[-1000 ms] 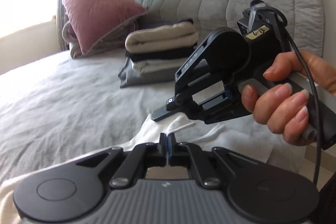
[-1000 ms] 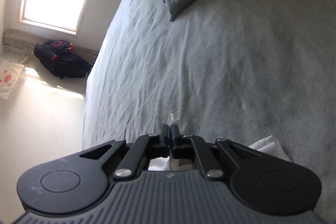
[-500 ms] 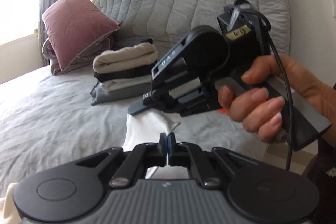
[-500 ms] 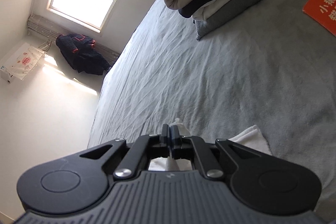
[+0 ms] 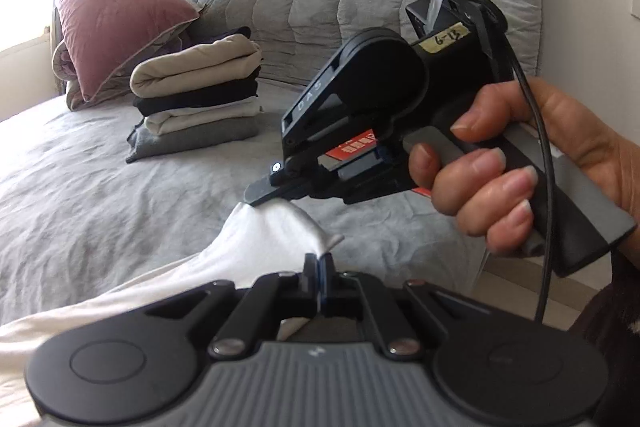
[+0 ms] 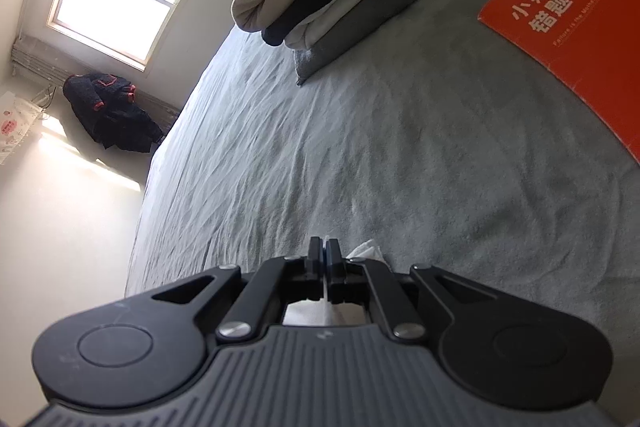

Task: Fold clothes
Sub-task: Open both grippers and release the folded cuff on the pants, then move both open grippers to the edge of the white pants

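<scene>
Here both tongs are clenched on the white cotton garment (image 5: 256, 239): the left gripper (image 5: 319, 263) and the right gripper (image 5: 260, 191), taped "6-13", embossed "DAS"; an orange booklet (image 6: 572, 15) reads "小猿 错题笔记".

The right gripper (image 5: 256, 195) carries raised letters "DAS" along its side arm, and at one o'clock from them a yellowish sticker with handwritten "6-13". The orange booklet (image 6: 580, 27), at two o'clock in the right wrist view, shows white Chinese characters "小猿 错题笔记"; the small English line beneath is too fine to read.
</scene>
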A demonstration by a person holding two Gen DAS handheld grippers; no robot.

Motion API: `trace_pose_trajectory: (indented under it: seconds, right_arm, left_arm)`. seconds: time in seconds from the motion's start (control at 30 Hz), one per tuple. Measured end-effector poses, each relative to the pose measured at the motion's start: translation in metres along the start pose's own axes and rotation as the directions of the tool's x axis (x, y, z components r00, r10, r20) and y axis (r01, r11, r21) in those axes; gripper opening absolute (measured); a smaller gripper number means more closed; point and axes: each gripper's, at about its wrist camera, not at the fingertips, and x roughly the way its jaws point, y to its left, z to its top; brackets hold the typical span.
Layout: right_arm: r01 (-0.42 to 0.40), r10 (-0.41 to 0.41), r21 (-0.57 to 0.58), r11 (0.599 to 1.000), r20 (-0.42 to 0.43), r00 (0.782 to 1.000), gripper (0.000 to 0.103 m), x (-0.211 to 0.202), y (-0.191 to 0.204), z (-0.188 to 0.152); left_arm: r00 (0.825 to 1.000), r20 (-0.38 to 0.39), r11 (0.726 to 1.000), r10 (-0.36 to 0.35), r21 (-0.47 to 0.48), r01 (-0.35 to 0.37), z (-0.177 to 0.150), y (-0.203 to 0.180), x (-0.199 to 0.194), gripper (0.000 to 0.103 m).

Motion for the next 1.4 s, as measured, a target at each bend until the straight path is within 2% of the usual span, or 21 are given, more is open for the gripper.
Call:
trace_pose_trajectory:
  seconds: [0.2, 0.23, 0.27, 0.3, 0.33, 0.4, 0.43, 0.47, 0.5, 0.53, 0.73, 0.87, 1.07, 1.27, 1.4]
  right_arm:
    - [0.093, -0.094, -0.044, 0.995, -0.021, 0.995, 0.003, 0.009, 0.0, 0.002]
    - [0.103, -0.104, -0.051, 0.993, -0.024, 0.994, 0.005, 0.011, 0.0, 0.003]
    - [0.109, -0.11, -0.057, 0.992, -0.022, 0.994, 0.013, 0.012, 0.001, 0.003]
    - [0.109, -0.109, -0.058, 0.992, -0.01, 0.994, 0.013, 0.012, 0.001, 0.005]
    - [0.106, -0.106, -0.06, 0.993, 0.001, 0.994, 0.013, 0.011, 0.002, 0.006]
    - [0.086, -0.085, -0.069, 0.994, 0.017, 0.996, 0.015, 0.011, 0.006, 0.009]
    - [0.077, -0.075, -0.078, 0.994, 0.023, 0.997, 0.018, 0.011, 0.01, 0.011]
    - [0.068, -0.066, -0.087, 0.994, 0.029, 0.997, 0.03, 0.012, 0.013, 0.012]
    - [0.061, -0.058, -0.098, 0.993, 0.036, 0.998, 0.039, 0.013, 0.017, 0.013]
    - [0.057, -0.052, -0.114, 0.992, 0.043, 0.998, 0.047, 0.014, 0.022, 0.013]
    - [0.039, -0.039, -0.194, 0.98, 0.007, 0.999, 0.047, 0.042, 0.056, 0.006]
    - [0.029, -0.038, -0.249, 0.968, -0.033, 0.999, 0.047, 0.07, 0.08, -0.001]
    - [0.005, -0.037, -0.315, 0.949, -0.096, 0.995, 0.047, 0.112, 0.114, -0.018]
    - [-0.04, -0.017, -0.361, 0.932, -0.154, 0.988, 0.048, 0.153, 0.151, -0.037]
    - [-0.061, -0.027, -0.409, 0.91, -0.206, 0.978, 0.05, 0.187, 0.174, -0.055]
  left_arm:
    - [0.996, -0.079, 0.998, -0.029, -0.05, 0.025, -0.01, 0.005, 0.026, 0.001]
    - [0.996, -0.079, 0.998, -0.041, -0.058, 0.036, -0.011, 0.008, 0.025, 0.001]
    - [0.995, -0.079, 0.997, -0.053, -0.066, 0.048, -0.011, 0.01, 0.024, 0.002]
    - [0.995, -0.079, 0.995, -0.065, -0.075, 0.059, -0.011, 0.012, 0.023, 0.002]
    - [0.994, -0.079, 0.994, -0.079, -0.084, 0.073, -0.011, 0.015, 0.022, 0.005]
    - [0.99, -0.082, 0.989, -0.114, -0.102, 0.105, -0.008, 0.023, 0.015, 0.025]
    - [0.989, -0.084, 0.989, -0.119, -0.1, 0.11, -0.007, 0.027, 0.01, 0.031]
    - [0.989, -0.086, 0.99, -0.117, -0.091, 0.109, -0.006, 0.031, 0.006, 0.037]
    - [0.989, -0.09, 0.991, -0.114, -0.08, 0.106, -0.004, 0.035, 0.002, 0.039]
    - [0.989, -0.099, 0.993, -0.106, -0.067, 0.1, -0.003, 0.039, -0.002, 0.039]
    - [0.989, -0.146, 0.999, -0.033, -0.037, 0.027, 0.004, 0.079, -0.025, 0.047]
    - [0.986, -0.164, 0.999, 0.04, -0.024, -0.045, 0.002, 0.113, -0.044, 0.055]
    - [0.972, -0.185, 0.988, 0.145, -0.026, -0.152, -0.012, 0.165, -0.077, 0.057]
    - [0.957, -0.19, 0.967, 0.217, -0.093, -0.238, -0.03, 0.22, -0.108, 0.057]
    - [0.957, -0.182, 0.958, 0.226, -0.137, -0.253, -0.047, 0.255, -0.136, 0.057]
